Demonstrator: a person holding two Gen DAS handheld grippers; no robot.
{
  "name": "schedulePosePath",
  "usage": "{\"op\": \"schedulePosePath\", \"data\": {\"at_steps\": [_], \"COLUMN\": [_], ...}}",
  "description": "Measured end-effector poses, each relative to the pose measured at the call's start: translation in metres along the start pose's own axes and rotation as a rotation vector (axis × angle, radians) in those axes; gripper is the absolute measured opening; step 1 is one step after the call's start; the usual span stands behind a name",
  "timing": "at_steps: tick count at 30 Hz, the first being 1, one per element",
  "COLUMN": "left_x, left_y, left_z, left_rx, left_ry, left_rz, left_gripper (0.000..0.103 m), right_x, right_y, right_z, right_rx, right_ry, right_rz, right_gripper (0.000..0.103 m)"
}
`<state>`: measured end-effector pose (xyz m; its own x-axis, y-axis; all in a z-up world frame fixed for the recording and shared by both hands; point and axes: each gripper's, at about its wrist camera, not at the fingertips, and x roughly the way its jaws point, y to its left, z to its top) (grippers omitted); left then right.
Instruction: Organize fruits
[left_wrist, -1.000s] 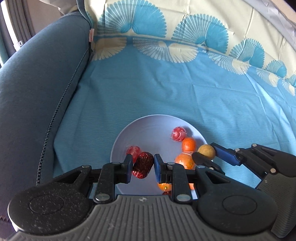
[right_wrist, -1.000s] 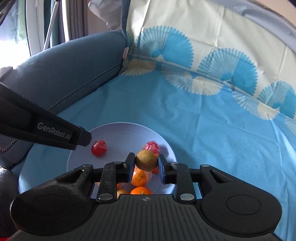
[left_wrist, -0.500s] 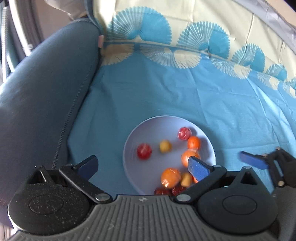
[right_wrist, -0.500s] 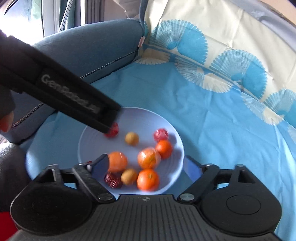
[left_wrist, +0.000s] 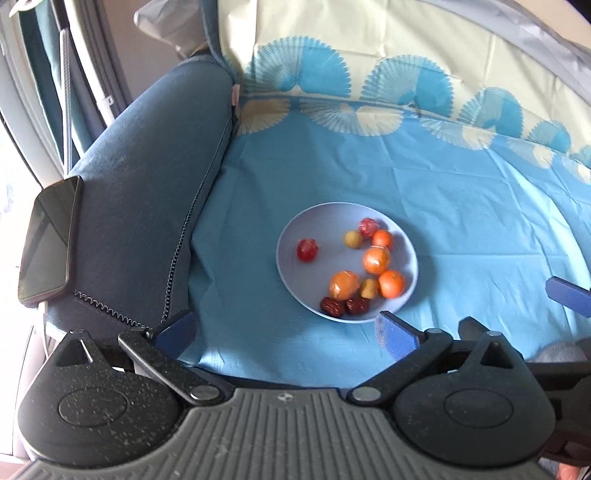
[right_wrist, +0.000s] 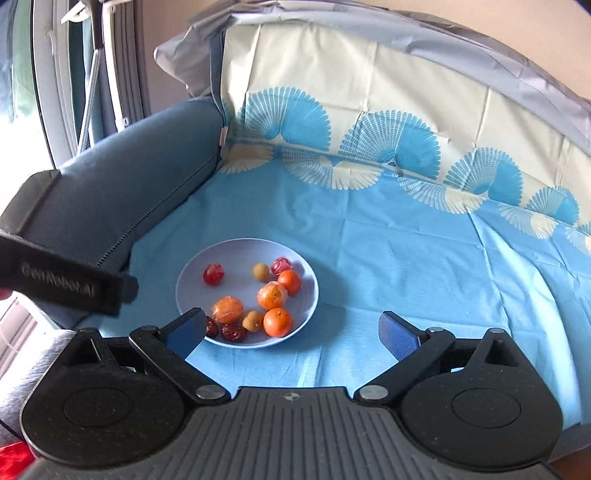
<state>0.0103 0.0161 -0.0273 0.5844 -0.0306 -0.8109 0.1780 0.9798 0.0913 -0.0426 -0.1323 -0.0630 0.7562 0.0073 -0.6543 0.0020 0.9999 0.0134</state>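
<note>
Both tongs released above the filled plate

The left gripper and right gripper, its jaws just widening, are gaping with nothing between them; the fruits are lying on the plate; lifting clear is avoiding nudging them.

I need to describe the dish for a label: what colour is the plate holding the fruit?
Pale lavender-blue, plain, clearest in the right wrist view: plate.

Pale lilac plate, fan-patterned blue cloth
</note>
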Motion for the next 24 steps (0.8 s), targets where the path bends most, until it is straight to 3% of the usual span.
{"op": "schedulePosePath", "data": {"at_steps": [12, 24], "left_x": [-0.033, -0.035], "left_y": [-0.006, -0.008], "left_z": [-0.014, -0.018], "left_rx": [-0.022, -0.004], "left_ry": [-0.042, -0.049], "left_rz": [0.036, 0.041], "left_gripper": [0.103, 0.103], "right_x": [-0.033, -0.039], "right_y": [-0.002, 0.003], "right_z": [-0.011, -0.011], "right_rx": [-0.007, -0.014], "right_ry": [-0.023, -0.036], "right_rz": [-0.022, -0.023], "right_gripper": [0.1, 0.1]}}
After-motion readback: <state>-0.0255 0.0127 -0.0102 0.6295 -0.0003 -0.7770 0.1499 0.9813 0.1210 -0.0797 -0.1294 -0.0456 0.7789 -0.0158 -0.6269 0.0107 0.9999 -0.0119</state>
